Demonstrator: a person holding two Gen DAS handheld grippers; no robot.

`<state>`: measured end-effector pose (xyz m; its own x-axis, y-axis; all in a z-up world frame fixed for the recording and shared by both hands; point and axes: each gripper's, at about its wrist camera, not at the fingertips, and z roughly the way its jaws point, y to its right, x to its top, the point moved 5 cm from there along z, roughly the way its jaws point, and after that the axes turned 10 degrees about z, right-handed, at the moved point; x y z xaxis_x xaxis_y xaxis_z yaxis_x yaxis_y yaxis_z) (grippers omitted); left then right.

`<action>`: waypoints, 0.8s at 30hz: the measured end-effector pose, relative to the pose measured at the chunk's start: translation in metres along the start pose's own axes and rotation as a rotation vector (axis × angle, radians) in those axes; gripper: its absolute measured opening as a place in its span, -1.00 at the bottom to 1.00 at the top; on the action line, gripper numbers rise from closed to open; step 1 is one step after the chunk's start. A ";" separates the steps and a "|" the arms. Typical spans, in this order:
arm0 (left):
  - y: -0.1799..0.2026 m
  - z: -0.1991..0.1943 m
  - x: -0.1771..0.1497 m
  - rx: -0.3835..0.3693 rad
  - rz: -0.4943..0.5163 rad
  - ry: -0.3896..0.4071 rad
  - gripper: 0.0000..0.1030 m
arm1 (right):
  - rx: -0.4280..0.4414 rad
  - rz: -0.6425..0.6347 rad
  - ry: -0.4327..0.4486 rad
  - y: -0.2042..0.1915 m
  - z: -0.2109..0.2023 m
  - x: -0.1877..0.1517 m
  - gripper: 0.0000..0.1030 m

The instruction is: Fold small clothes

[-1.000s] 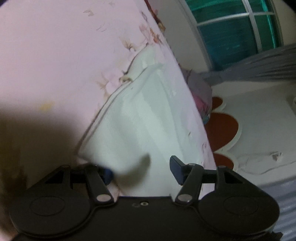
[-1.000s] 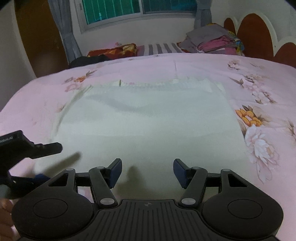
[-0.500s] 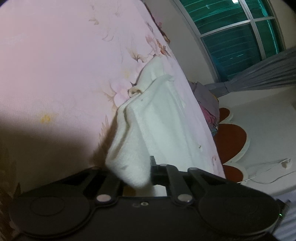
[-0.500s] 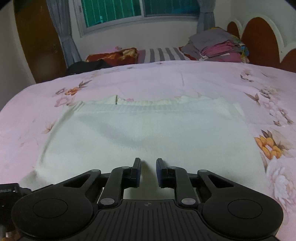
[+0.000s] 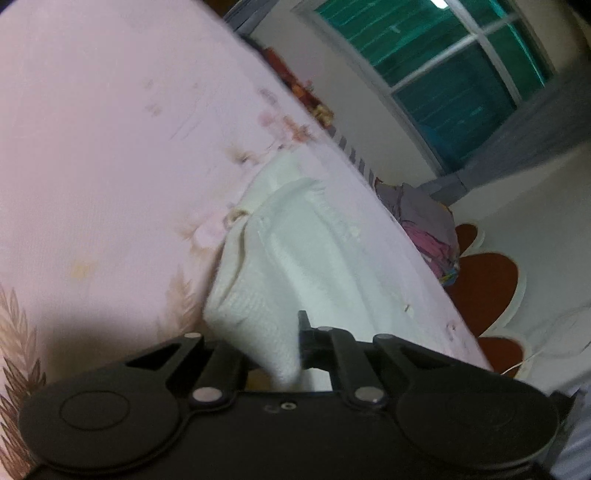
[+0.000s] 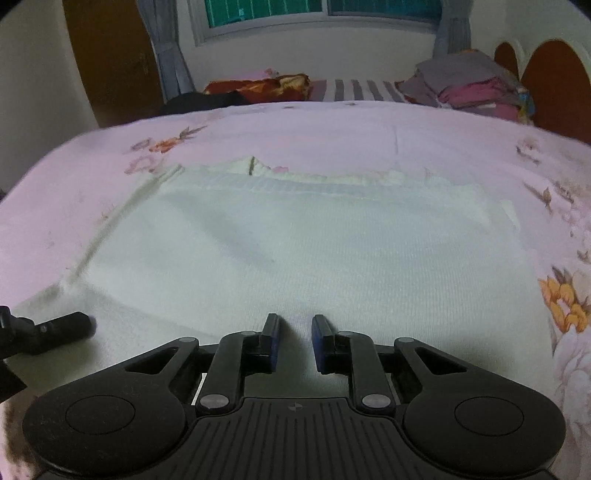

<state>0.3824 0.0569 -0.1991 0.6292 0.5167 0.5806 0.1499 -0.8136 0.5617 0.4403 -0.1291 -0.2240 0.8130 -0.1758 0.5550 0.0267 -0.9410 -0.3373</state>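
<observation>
A white knitted garment [image 6: 314, 240] lies spread flat on the pink flowered bedsheet [image 6: 332, 129]. My right gripper [image 6: 295, 332] sits at the middle of its near edge, jaws narrow, with a small ridge of the cloth pinched between the blue pads. My left gripper [image 5: 273, 343] is shut on the garment's near left corner [image 5: 258, 325], which is lifted off the sheet and drapes over the jaws, hiding one finger. One finger of the left gripper [image 6: 66, 326] shows at the left edge of the right wrist view.
A pile of folded clothes [image 6: 469, 85] sits at the far right of the bed by the red headboard [image 6: 554, 81]. A striped pillow [image 6: 365, 90] and dark and red cloths [image 6: 258, 86] lie under the window [image 6: 317, 11].
Both grippers have closed on the white garment's near edge. The left one has risen and tilted, pulling its corner up off the sheet. The right one moved in and down onto the edge.
</observation>
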 end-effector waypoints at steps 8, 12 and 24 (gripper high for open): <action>0.071 -0.011 0.008 0.006 0.278 0.074 -0.87 | 0.104 0.088 0.024 0.019 -0.028 0.008 -0.63; 0.121 -0.005 -0.003 -0.044 0.475 0.069 -0.87 | 0.110 0.106 0.043 0.034 -0.043 0.013 -0.63; 0.204 0.037 -0.115 -0.178 0.893 -0.163 -0.87 | 0.017 0.244 0.084 0.127 -0.086 0.008 -0.63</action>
<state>0.3692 -0.1786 -0.1729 0.5568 -0.3376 0.7589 -0.5533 -0.8322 0.0356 0.4001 -0.2752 -0.1971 0.7452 -0.4213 0.5169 -0.1541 -0.8630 -0.4811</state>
